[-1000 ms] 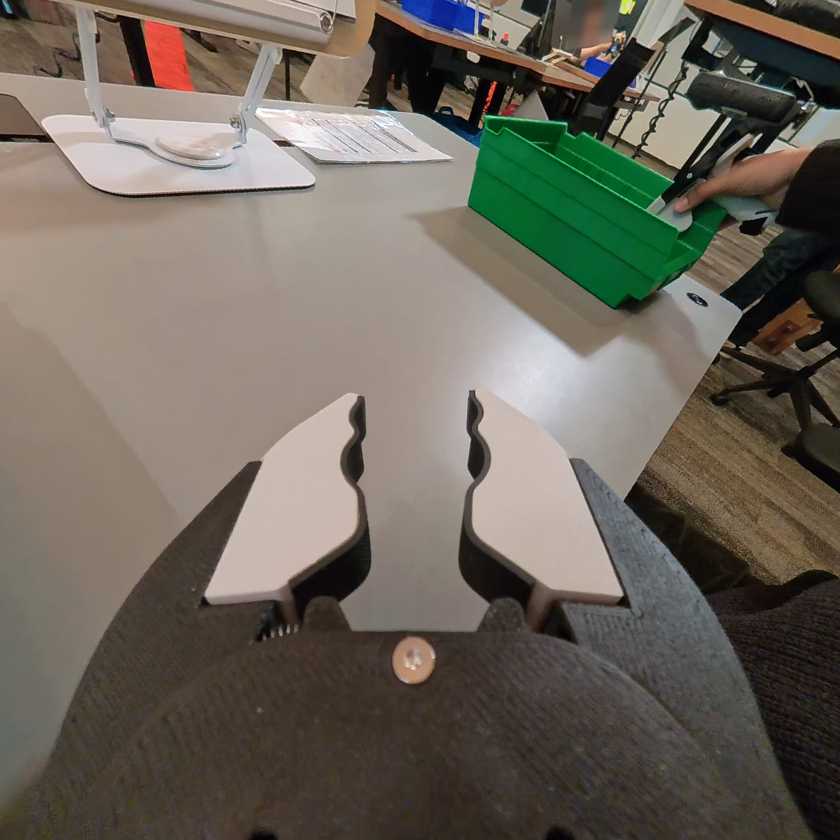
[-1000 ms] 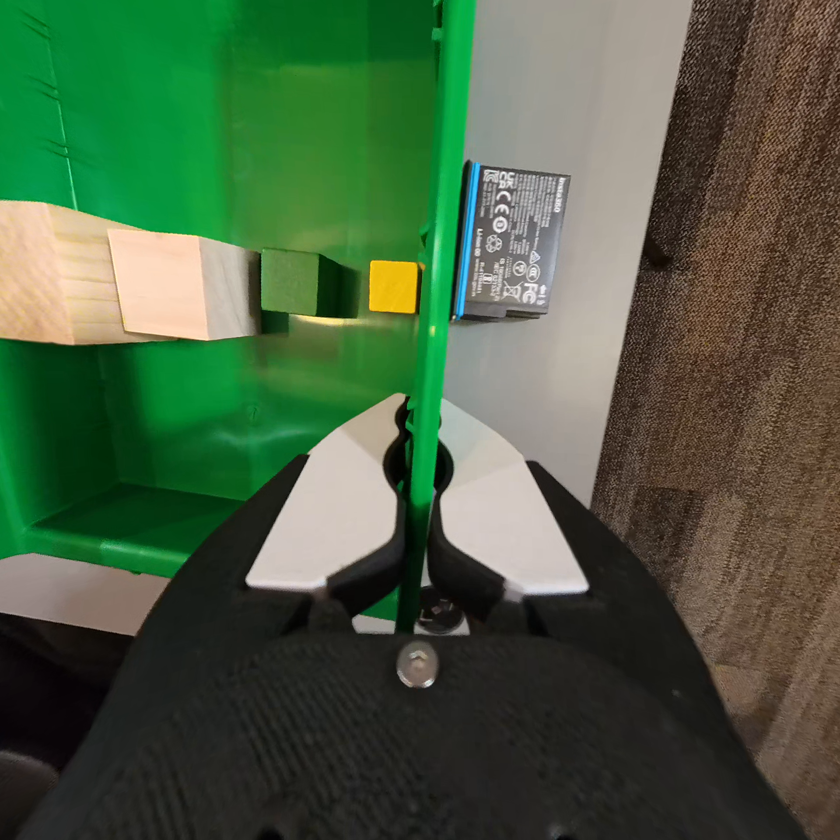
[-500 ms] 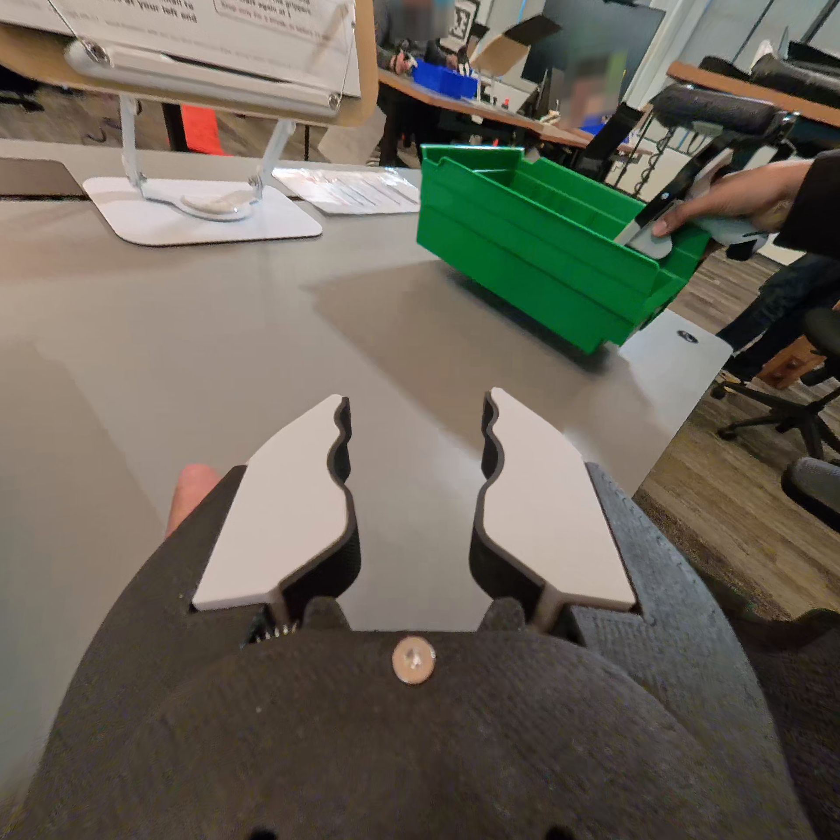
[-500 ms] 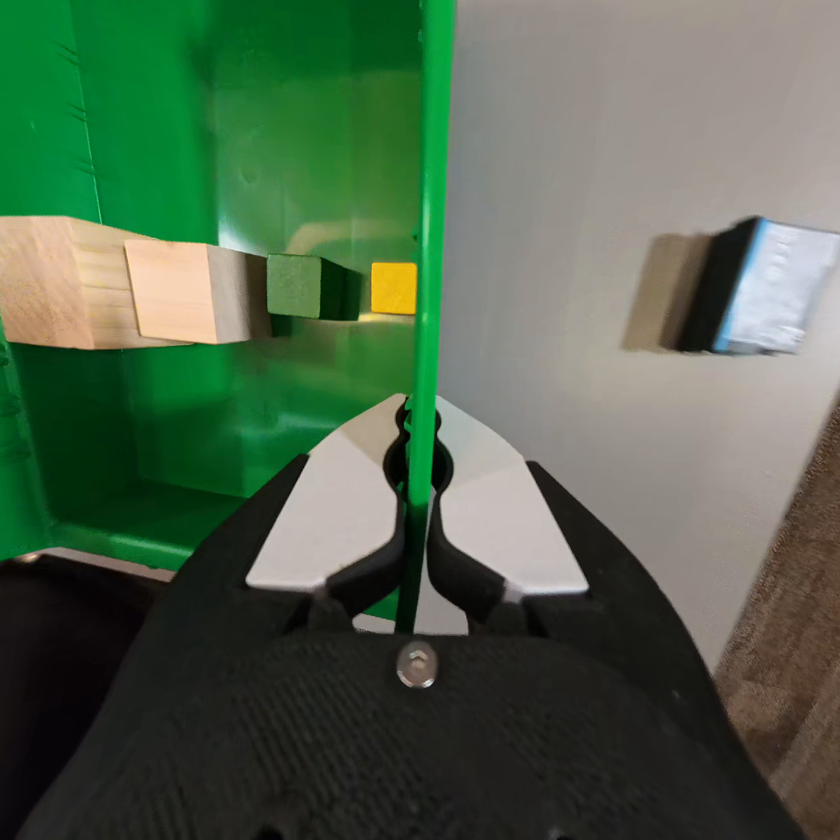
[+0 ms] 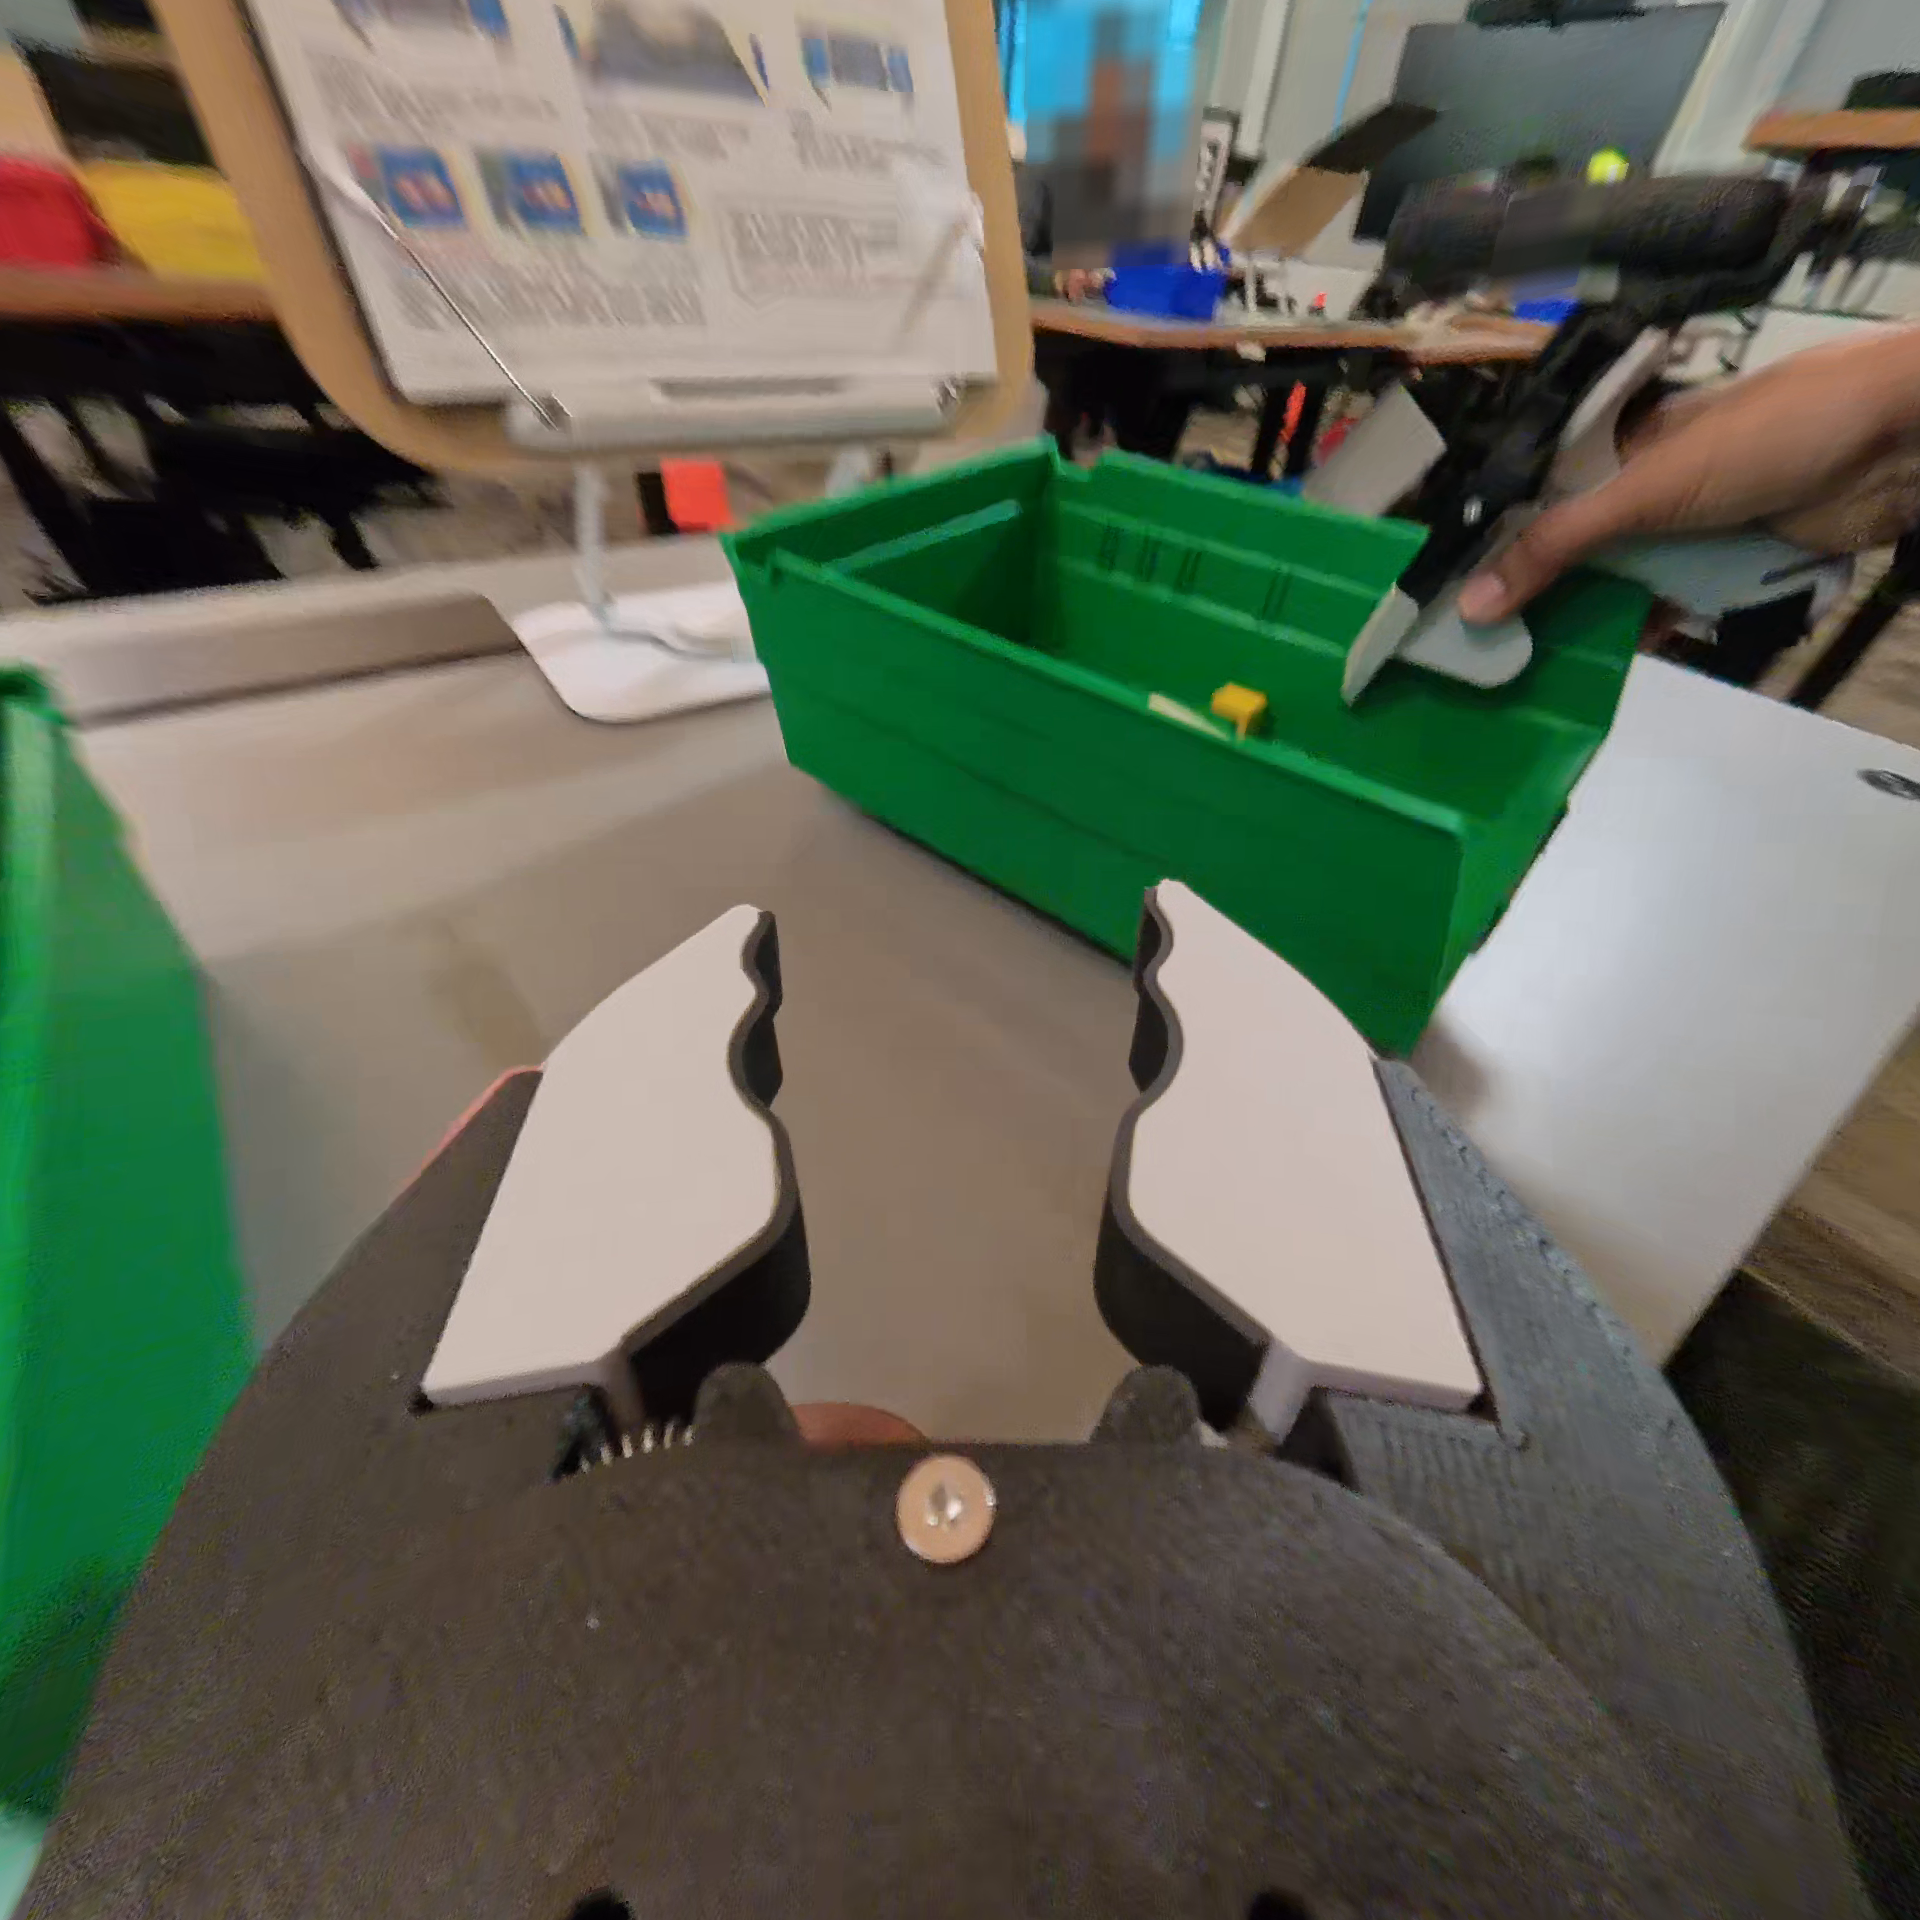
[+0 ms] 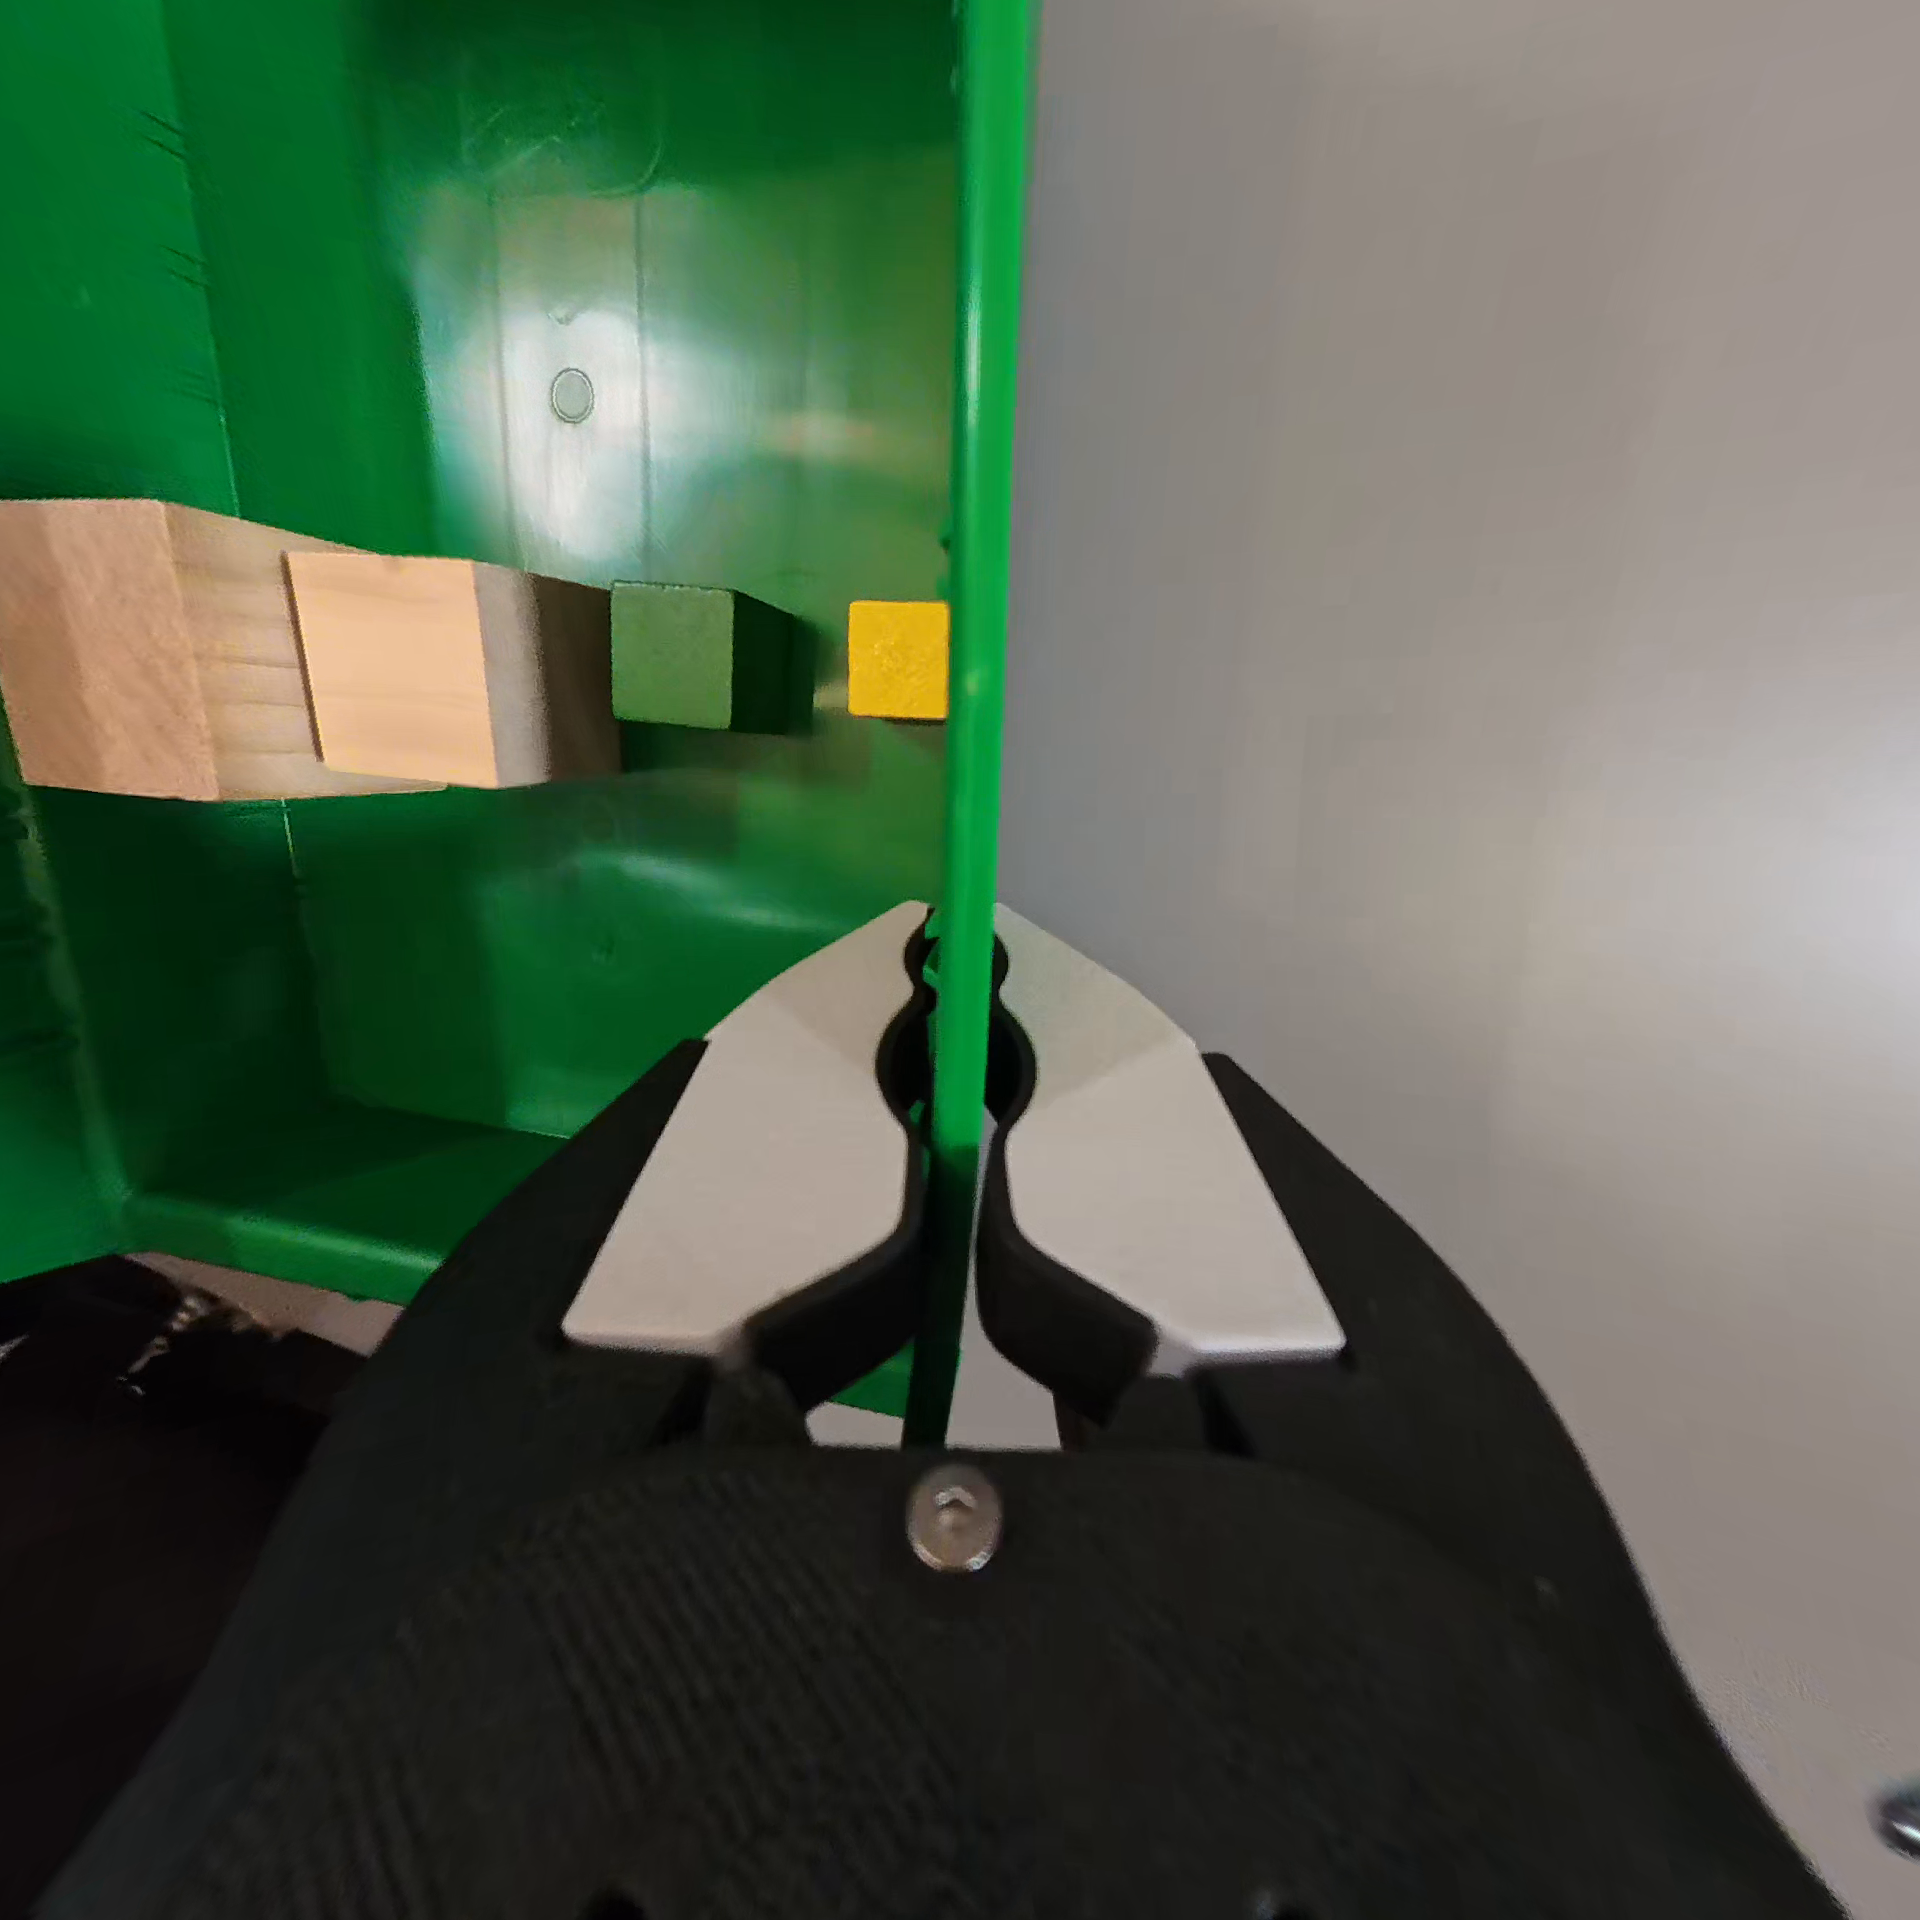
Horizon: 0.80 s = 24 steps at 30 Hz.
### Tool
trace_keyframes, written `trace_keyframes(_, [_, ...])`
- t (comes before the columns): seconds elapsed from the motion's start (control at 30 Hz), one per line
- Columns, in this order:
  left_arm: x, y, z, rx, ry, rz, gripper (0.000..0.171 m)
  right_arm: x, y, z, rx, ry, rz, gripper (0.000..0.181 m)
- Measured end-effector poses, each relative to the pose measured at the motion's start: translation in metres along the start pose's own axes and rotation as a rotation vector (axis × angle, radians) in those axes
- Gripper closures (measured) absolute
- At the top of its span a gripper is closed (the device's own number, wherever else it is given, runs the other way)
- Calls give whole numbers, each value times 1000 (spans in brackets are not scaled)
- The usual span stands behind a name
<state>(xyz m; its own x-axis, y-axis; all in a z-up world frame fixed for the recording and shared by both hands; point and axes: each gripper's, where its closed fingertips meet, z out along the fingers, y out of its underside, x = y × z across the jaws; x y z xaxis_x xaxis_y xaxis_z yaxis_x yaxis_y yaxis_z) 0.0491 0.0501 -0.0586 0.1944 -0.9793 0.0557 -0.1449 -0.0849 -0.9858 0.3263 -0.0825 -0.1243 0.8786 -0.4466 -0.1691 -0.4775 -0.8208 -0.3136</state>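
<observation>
I'm keeping the right gripper [image 6: 961,920] at lower center of its frame, jaws pinching the thin side wall of the green bin [image 6: 977,416], 1 finger inside the bin and 1 outside over the grey table [image 6: 1455,623]. Inside the bin, mid left of frame, 4 blocks are lining up in a row: 2 pale wooden blocks [image 6: 405,665], a dark green cube [image 6: 670,649], and a yellow cube [image 6: 899,660] touching the pinched wall.

I'm holding the left gripper [image 5: 956,925] low over bare table at bottom center, jaws spread wide and holding nothing. The same bin [image 5: 1091,748] is sitting upper right of center, apart from the fingertips, with the right gripper [image 5: 1382,665] and a hand [image 5: 1714,468] at its far right corner. A paper stand [image 5: 644,208] is showing upper left, blurred. A second green bin [image 5: 94,1143] is filling the left edge.
</observation>
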Motion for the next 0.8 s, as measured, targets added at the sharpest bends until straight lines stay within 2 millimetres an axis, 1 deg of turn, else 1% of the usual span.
trace_keyframes(0.03, [-7,-11,-8,39,-19,26,107,-10,-3,6,9,2,-1,176])
trace_keyframes(0.07, [-14,-24,-17,69,-17,60,117,-19,-7,10,30,13,-2,176])
trace_keyframes(0.1, [-27,-38,-28,87,-26,81,132,-29,-10,15,46,24,-4,176])
trace_keyframes(0.13, [-48,-54,-39,94,-47,79,139,-38,-11,20,45,20,3,176])
trace_keyframes(0.17, [-75,-68,-51,78,-77,72,143,-47,-13,24,48,10,22,176])
trace_keyframes(0.23, [-142,-87,-80,6,-197,44,140,-62,-16,31,38,3,37,176])
trace_keyframes(0.27, [-168,-93,-94,-22,-215,27,141,-69,-17,35,25,-2,47,176])
trace_keyframes(0.3, [-191,-94,-106,-58,-228,-1,140,-75,-18,39,9,-3,57,176])
trace_keyframes(0.33, [-210,-92,-116,-96,-235,-31,140,-81,-19,44,2,-5,74,176])
trace_keyframes(0.37, [-223,-88,-124,-132,-230,-54,141,-87,-22,46,10,-14,89,176])
trace_keyframes(0.4, [-233,-83,-131,-162,-234,-66,139,-94,-26,48,18,-18,101,176])
trace_keyframes(0.47, [-250,-73,-141,-196,-289,-27,137,-105,-32,52,32,-6,115,175])
trace_keyframes(0.57, [-261,-44,-144,-308,-329,43,130,-125,-35,57,35,-8,155,174])
trace_keyframes(0.6, [-263,-32,-143,-362,-332,62,122,-132,-36,58,39,-8,159,173])
trace_keyframes(0.63, [-267,-20,-143,-416,-344,85,106,-139,-36,60,41,-10,160,173])
trace_keyframes(0.67, [-272,-10,-143,-464,-367,121,87,-147,-37,61,40,-21,158,171])
trace_keyframes(0.73, [-281,3,-145,-528,-416,201,88,-161,-38,63,37,-47,133,169])
trace_keyframes(0.8, [-290,10,-146,-559,-464,231,86,-174,-39,65,40,-75,121,166])
